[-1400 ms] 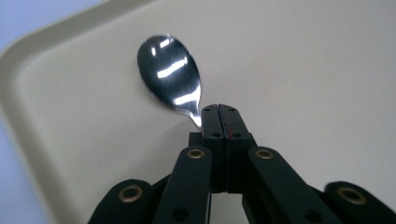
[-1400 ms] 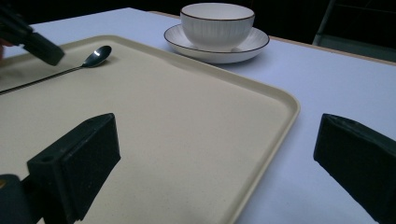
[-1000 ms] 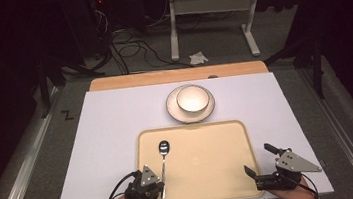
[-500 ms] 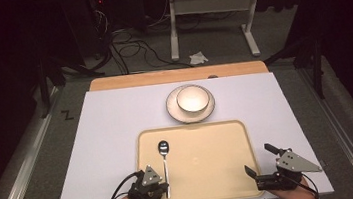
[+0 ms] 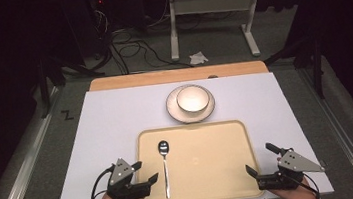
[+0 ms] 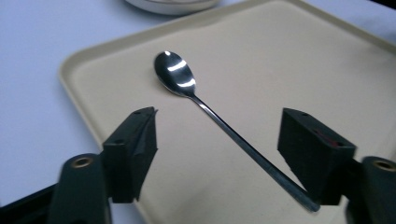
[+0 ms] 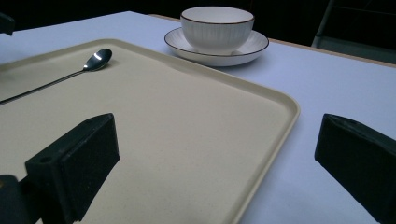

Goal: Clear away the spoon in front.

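Observation:
A metal spoon (image 5: 165,167) lies lengthwise on the left part of a beige tray (image 5: 206,161), bowl end pointing away from me. My left gripper (image 5: 146,171) sits at the tray's near left corner, just left of the handle. Its jaws have just been opening. In the left gripper view the spoon (image 6: 175,72) rests on the tray (image 6: 289,60) between the open left gripper (image 6: 219,121) jaws, and neither pad presses on it. My right gripper (image 5: 259,158) stands open at the tray's near right corner with nothing in it. The right gripper (image 7: 215,126) straddles the tray's edge (image 7: 280,107).
A white bowl (image 5: 193,99) stands on a saucer (image 5: 173,111) just beyond the tray's far edge, on the white table (image 5: 113,132). The right gripper view has the bowl (image 7: 217,28) and the spoon (image 7: 95,59) farther off. Cables and a desk frame lie on the floor beyond.
The left gripper, earlier shut over the spoon's handle, has opened and drawn back to the left. The spoon stays on the tray. The right gripper has not moved.

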